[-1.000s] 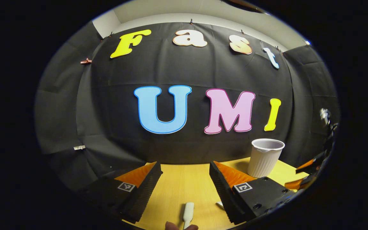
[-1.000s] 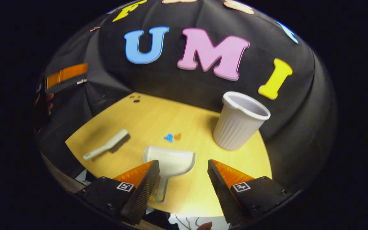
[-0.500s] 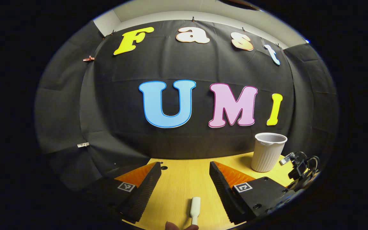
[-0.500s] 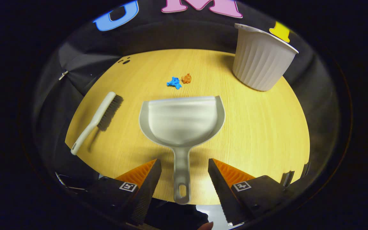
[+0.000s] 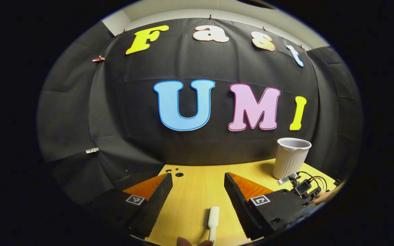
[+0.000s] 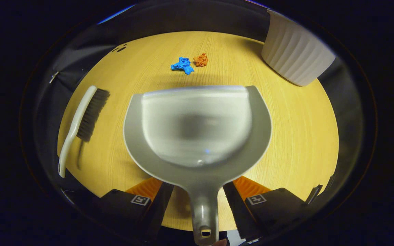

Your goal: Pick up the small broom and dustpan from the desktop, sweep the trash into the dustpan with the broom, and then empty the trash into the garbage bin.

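R gripper [image 6: 197, 205]: jaws spread, straddling dustpan [image 6: 197, 130] handle w/ gaps both sides, no contact. Pan flat on desktop [image 6: 296, 136], mouth facing blue scrap [image 6: 182, 65] & orange scrap [image 6: 201, 59] just beyond its front edge. Broom [image 6: 80, 119] lying well left of pan, bristles toward it. Ribbed white bin [image 6: 296, 54] at far right. L gripper [image 5: 198, 201]: jaws spread, above table; white handle tip [image 5: 213, 217] between fingers, untouched.
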